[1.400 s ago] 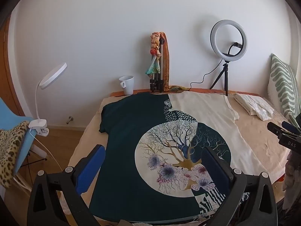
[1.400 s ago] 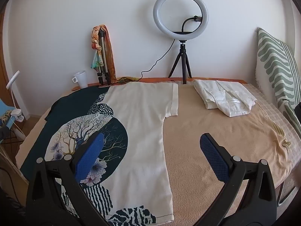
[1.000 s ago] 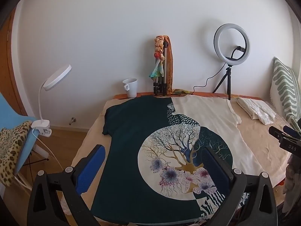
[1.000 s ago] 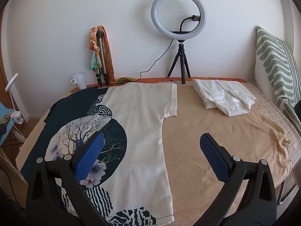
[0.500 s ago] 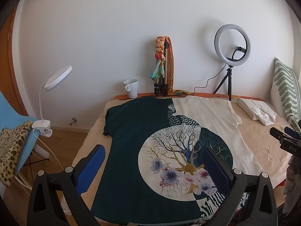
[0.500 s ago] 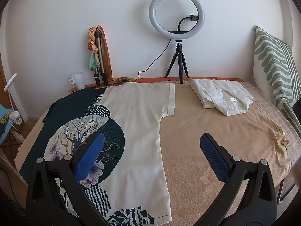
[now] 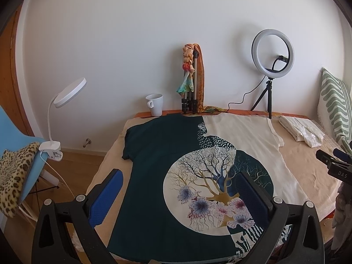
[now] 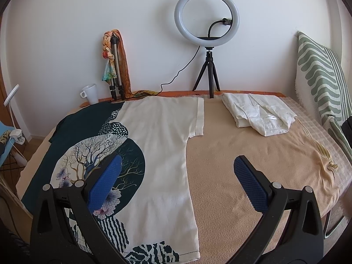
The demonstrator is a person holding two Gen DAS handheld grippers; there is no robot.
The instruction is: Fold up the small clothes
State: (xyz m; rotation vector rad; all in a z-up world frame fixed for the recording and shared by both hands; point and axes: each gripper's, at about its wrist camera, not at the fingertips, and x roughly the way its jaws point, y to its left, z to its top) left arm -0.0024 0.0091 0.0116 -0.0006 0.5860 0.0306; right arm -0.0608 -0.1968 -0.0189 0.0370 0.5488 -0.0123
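A T-shirt [image 7: 154, 176], half dark green and half cream with a round tree-and-flowers print, lies spread flat on the table; it also shows in the right wrist view [image 8: 162, 145]. My left gripper [image 7: 178, 193] is open and empty, held above the shirt's near hem. My right gripper [image 8: 178, 182] is open and empty, above the shirt's cream right side and the bare cloth beside it. The right gripper's tip [image 7: 334, 165] shows at the right edge of the left wrist view.
A beige cloth covers the table [image 8: 253, 154]. A folded white garment [image 8: 259, 114] lies at the back right. A ring light on a tripod [image 8: 206, 22], a scarf-draped folded tripod [image 8: 114, 61] and a white mug [image 8: 90, 92] stand along the wall. A striped pillow [image 8: 321, 77] leans right; a clip lamp [image 7: 66, 92] and chair stand left.
Both grippers have drifted slightly back and up from the shirt, which appears a little lower in both views. Both stayed open. The shirt has not moved.
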